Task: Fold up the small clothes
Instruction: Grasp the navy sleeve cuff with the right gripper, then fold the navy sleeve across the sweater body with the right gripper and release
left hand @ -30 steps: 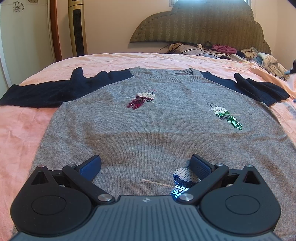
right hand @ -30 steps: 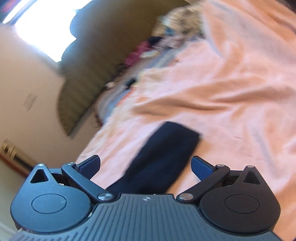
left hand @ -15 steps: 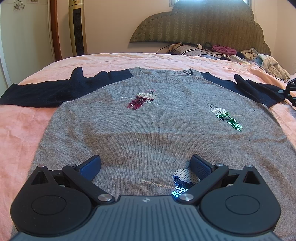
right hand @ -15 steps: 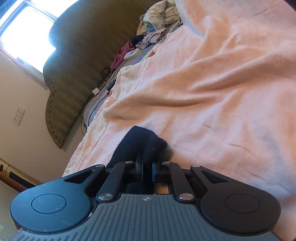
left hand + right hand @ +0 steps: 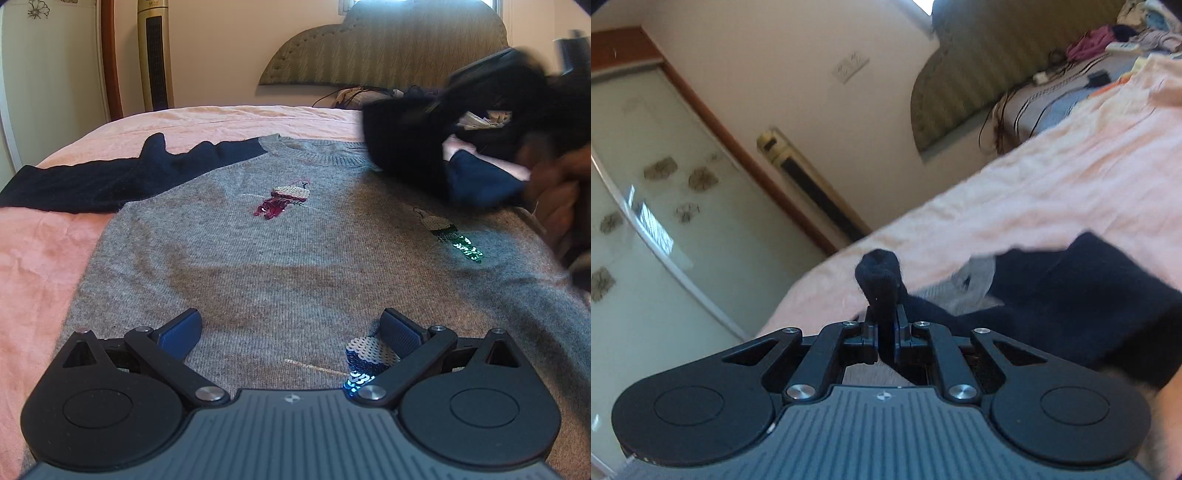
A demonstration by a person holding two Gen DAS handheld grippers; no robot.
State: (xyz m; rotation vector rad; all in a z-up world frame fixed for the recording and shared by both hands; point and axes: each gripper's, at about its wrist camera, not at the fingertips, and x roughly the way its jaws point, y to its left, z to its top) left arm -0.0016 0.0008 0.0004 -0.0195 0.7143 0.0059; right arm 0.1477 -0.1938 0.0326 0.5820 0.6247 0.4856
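Note:
A grey sweater (image 5: pixel 295 258) with navy sleeves and sequin birds lies flat on the pink bed. My left gripper (image 5: pixel 290 321) stands open low over its lower part, with only the flat knit between the fingers. The far left sleeve (image 5: pixel 92 181) lies spread out sideways. My right gripper (image 5: pixel 884 325) pinches the cuff of the right navy sleeve (image 5: pixel 879 273), and its jaws are opening slightly with the cuff still pressed between the pads. In the left wrist view that sleeve (image 5: pixel 402 147) hangs lifted and blurred over the sweater's right shoulder, a person's hand (image 5: pixel 557 199) behind it.
The pink sheet (image 5: pixel 37 258) covers the bed around the sweater. A padded headboard (image 5: pixel 388 51) stands at the far end with a pile of clothes (image 5: pixel 1137 26) and cables by it. A tower fan (image 5: pixel 155 55) and a glass door (image 5: pixel 646 221) are at the far left.
The right gripper shut on the sleeve's cuff, lifted it and swung it inward over the sweater's right shoulder while rolling. The left gripper has stayed still and open.

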